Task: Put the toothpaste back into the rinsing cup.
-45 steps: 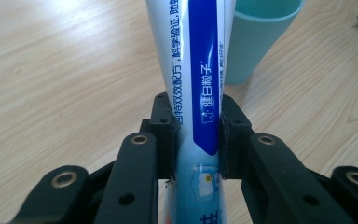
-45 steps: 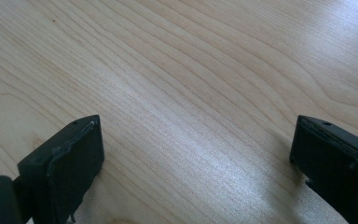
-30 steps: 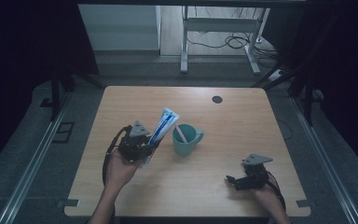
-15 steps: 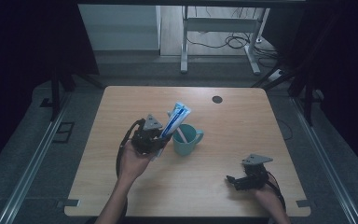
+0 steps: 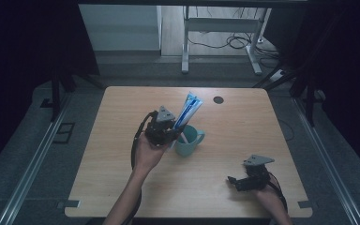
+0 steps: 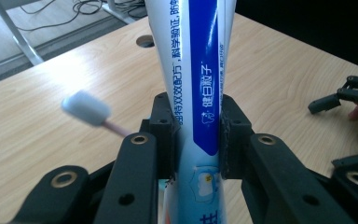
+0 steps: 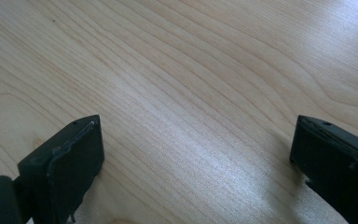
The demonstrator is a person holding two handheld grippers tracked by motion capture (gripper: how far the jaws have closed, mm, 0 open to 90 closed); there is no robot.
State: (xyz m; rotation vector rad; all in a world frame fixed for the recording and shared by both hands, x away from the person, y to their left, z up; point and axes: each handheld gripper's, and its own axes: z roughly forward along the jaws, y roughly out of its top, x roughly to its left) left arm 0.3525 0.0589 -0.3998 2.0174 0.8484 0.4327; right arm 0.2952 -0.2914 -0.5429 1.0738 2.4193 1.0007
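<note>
Wooden table [image 5: 122,183], round cable hole [image 5: 218,99], metal desk frame [image 5: 185,42], floor cables [image 5: 225,42]

A white-and-blue toothpaste tube [image 5: 188,108] is standing tilted above the teal mug [image 5: 190,141] near the table's middle, a toothbrush [image 6: 87,110] poking from the mug.

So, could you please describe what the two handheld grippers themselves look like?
Both are black. The left gripper and the right gripper each carry a grey three-cornered plate on top and trail a black cable. The jaws are blocky, with round metal-ringed holes in their arms and flat pads at the tips. The forearms are bare, no sleeves.
</note>
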